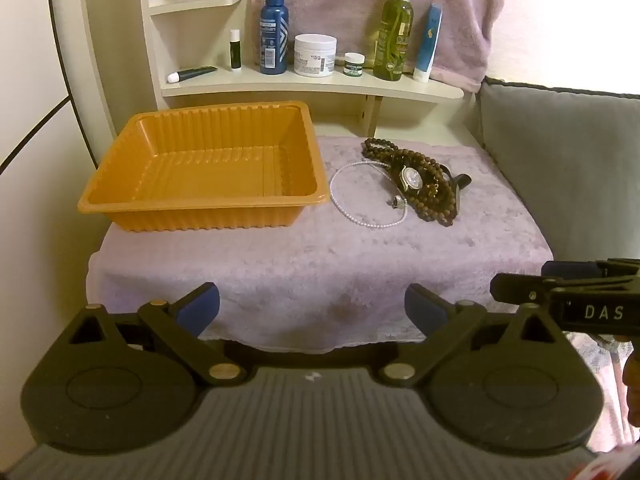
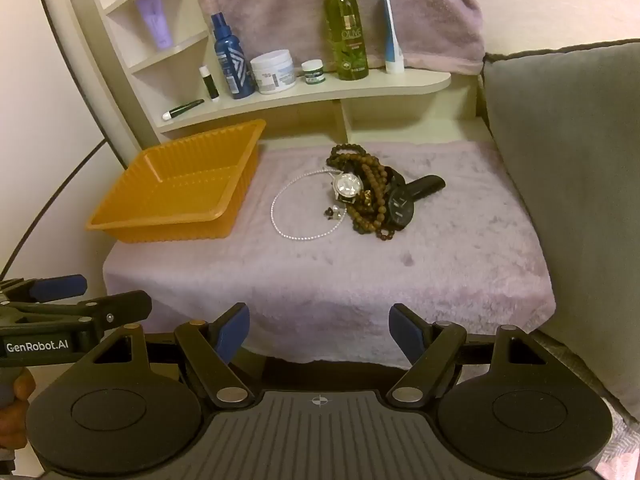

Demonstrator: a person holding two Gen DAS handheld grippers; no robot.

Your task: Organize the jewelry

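Jewelry heaped on a lilac-towelled stand beside one empty orange tray; both grippers spread wide, holding nothing.

One orange ribbed tray at the towel's left. Just right of it, one white pearl strand lying in a loop, apart from the tray. One tangle of brown bead strands, strand count cannot be told. Two watches: a silver-faced one on the beads, a black one at the heap's right edge. A small dark trinket inside the pearl loop. Shelf behind: two spray bottles, one blue, one green; two white jars; one blue-and-white tube. Left gripper and right gripper hover at the near edge, well apart from the heap.
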